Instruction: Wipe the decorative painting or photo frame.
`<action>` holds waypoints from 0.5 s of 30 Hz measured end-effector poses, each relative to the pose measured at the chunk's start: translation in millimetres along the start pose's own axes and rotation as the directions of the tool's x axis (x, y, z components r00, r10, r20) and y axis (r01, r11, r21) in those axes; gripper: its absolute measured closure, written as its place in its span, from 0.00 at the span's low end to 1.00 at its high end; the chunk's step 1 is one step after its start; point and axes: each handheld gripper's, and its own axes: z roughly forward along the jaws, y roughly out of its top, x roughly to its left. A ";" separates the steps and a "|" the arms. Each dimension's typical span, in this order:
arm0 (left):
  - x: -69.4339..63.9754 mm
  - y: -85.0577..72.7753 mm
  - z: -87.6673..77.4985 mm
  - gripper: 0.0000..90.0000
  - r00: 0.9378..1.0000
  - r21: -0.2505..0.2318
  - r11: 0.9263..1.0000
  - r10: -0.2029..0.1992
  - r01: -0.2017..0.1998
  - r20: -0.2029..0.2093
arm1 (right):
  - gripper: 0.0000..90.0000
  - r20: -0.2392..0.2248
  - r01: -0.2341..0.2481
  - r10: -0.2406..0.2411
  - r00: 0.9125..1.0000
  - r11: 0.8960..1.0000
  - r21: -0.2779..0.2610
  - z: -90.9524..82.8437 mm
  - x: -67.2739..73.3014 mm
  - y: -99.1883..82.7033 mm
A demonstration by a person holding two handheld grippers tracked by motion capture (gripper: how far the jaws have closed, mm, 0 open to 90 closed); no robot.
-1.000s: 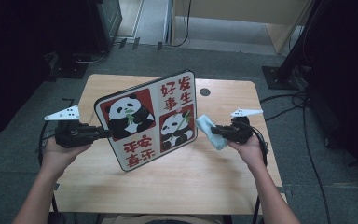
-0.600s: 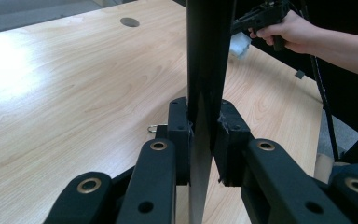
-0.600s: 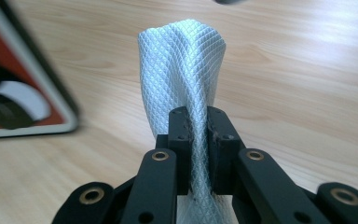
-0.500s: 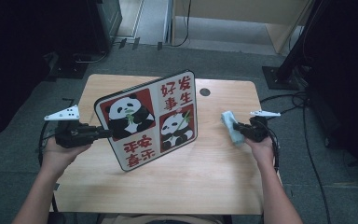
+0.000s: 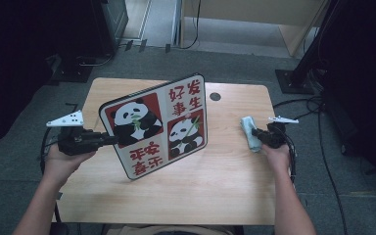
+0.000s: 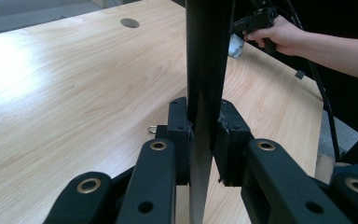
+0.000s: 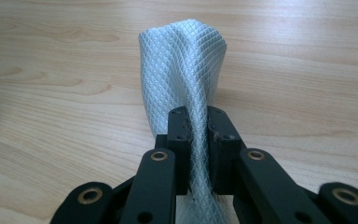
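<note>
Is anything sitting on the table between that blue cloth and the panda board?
Nothing visible does. The right gripper is shut on the cloth near the table's right edge, and the board, clamped upright by the left gripper, stands to its left. Only bare wood lies between them.

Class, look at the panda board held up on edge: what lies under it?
Under the panda board lies the bare wooden table; its lower corner seems near the wood, but contact is unclear. The strip of table behind it is covered.
</note>
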 end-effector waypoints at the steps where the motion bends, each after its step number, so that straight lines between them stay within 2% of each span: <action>1: 0.2 -0.1 0.0 0.88 1.000 0.000 1.000 0.001 -0.001 0.001 | 0.91 0.005 -0.003 0.003 1.000 1.000 0.003 1.2 -0.7 -0.7; 8: 1.0 -0.5 0.0 0.87 1.000 -0.002 1.000 0.000 0.000 0.003 | 0.88 0.010 -0.025 0.025 1.000 1.000 0.003 5.8 -8.9 -5.1; 11: 1.2 -0.7 -0.1 0.87 1.000 -0.001 1.000 0.000 0.000 0.004 | 0.77 0.013 -0.012 0.012 1.000 1.000 0.016 8.1 -10.3 -7.3; 15: 1.1 -1.0 -0.2 0.87 1.000 -0.001 1.000 -0.002 0.002 0.004 | 0.69 0.025 -0.008 0.008 1.000 1.000 0.023 8.6 -10.2 -8.3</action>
